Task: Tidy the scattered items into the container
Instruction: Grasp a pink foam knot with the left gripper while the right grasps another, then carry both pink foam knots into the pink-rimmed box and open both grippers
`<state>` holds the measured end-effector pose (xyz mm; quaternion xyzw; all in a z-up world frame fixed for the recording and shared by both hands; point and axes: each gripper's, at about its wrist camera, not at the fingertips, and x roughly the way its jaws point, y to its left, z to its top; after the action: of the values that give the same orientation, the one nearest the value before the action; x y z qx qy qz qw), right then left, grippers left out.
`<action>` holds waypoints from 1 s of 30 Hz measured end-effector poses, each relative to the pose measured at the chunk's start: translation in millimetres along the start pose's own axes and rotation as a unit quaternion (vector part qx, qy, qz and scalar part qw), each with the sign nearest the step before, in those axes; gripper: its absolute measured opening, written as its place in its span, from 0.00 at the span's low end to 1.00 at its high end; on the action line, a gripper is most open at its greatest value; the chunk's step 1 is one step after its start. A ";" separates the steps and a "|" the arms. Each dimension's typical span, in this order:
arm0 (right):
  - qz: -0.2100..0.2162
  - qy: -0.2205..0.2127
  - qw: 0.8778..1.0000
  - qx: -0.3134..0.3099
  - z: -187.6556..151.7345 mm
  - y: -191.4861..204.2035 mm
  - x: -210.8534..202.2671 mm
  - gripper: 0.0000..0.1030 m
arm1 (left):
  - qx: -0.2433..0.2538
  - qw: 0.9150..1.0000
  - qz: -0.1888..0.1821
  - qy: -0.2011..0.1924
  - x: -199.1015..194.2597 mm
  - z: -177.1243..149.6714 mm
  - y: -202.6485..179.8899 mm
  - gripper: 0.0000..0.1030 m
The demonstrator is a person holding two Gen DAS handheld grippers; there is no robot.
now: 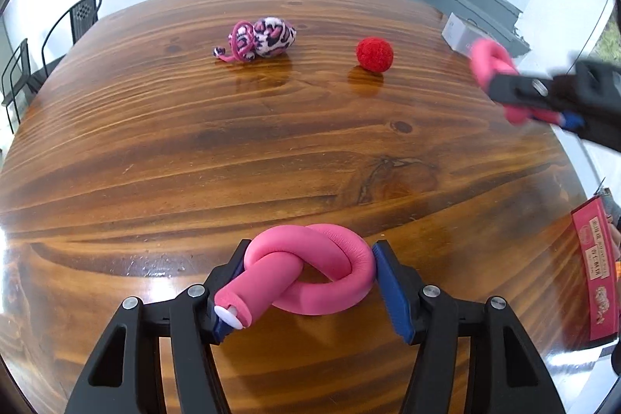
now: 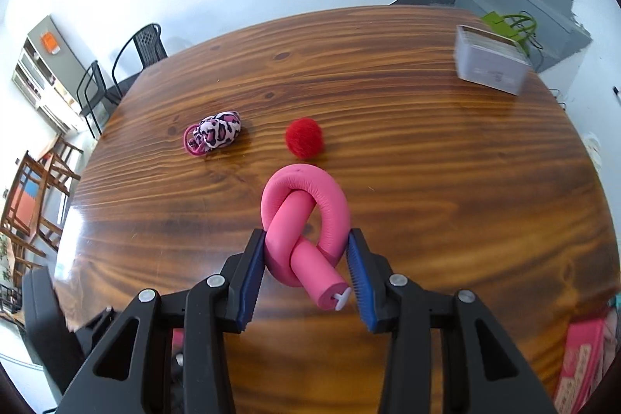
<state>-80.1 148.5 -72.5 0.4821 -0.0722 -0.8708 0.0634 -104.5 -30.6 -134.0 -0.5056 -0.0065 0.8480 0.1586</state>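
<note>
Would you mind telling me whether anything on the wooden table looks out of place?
Yes: the red fuzzy ball and the pink leopard-print fabric toy lie loose mid-table, far from the grey container at its edge.

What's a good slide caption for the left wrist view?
Left gripper clamps a knotted pink foam roller; red ball waits on the table.
</note>
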 end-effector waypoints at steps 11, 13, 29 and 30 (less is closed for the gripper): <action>-0.007 0.003 1.000 0.030 -62.3 -55.8 -57.5 0.44 | 0.021 0.999 -0.020 -0.028 -41.5 1.1 -57.7 0.61; -0.013 0.001 0.999 0.045 -73.1 -71.2 -70.2 0.44 | 0.029 0.999 -0.033 -0.030 -46.4 -1.1 -78.0 0.61; -0.129 -0.074 0.976 0.158 -163.0 -227.8 -220.2 0.44 | 0.154 0.976 -0.150 -0.043 -74.8 -20.8 -275.5 0.61; -0.136 -0.073 0.974 0.166 -171.2 -237.0 -226.5 0.44 | 0.160 0.974 -0.158 -0.042 -75.1 -22.4 -286.5 0.61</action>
<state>175.0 410.7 -18.5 0.4262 -0.1537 -0.8802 -0.1416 22.9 217.4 -31.6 -0.4303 0.0427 0.8229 0.3685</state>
